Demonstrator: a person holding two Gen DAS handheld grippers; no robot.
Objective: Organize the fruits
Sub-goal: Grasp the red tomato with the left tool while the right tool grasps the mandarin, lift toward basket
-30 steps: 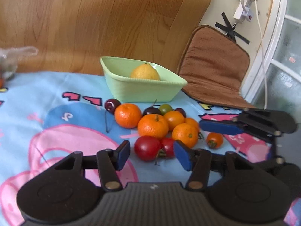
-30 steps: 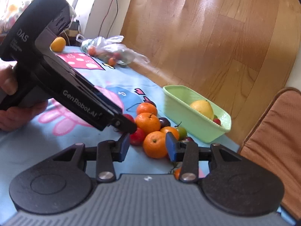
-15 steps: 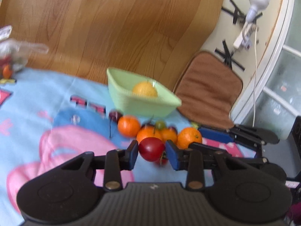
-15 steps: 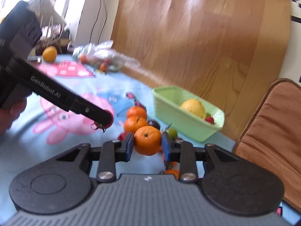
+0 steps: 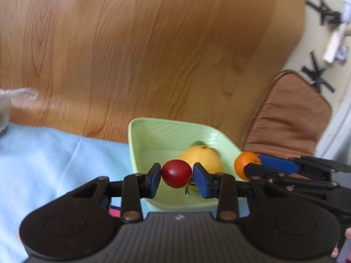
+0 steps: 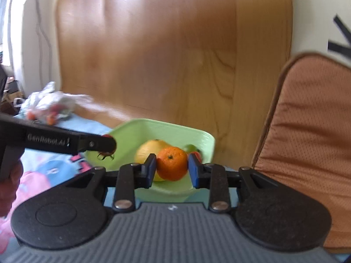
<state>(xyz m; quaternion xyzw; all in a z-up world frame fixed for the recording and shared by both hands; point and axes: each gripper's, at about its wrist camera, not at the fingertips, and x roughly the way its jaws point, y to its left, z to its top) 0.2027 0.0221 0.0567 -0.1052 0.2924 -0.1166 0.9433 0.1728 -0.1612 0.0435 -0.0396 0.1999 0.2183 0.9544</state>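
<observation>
My left gripper (image 5: pixel 177 176) is shut on a red tomato (image 5: pixel 176 173) and holds it above the near part of the green basket (image 5: pixel 169 129). My right gripper (image 6: pixel 172 167) is shut on an orange (image 6: pixel 172 163) and holds it over the same basket (image 6: pixel 153 129). A yellow lemon (image 5: pixel 204 156) lies in the basket, with a green fruit (image 5: pixel 198 143) behind it. In the left wrist view the right gripper with its orange (image 5: pixel 246 164) is at the basket's right corner. In the right wrist view the left gripper (image 6: pixel 103 146) hangs over the basket's left side.
The basket stands on a light blue tablecloth (image 5: pixel 54 160) against a wooden panel (image 5: pixel 153 54). A brown cushioned chair (image 6: pixel 307 131) is to the right. A clear plastic bag with small fruits (image 6: pixel 48 107) lies at the far left of the table.
Both grippers closed on fruit from the pile, the left on the tomato and the right on the orange, then lifted and moved forward until they are above the green basket.
</observation>
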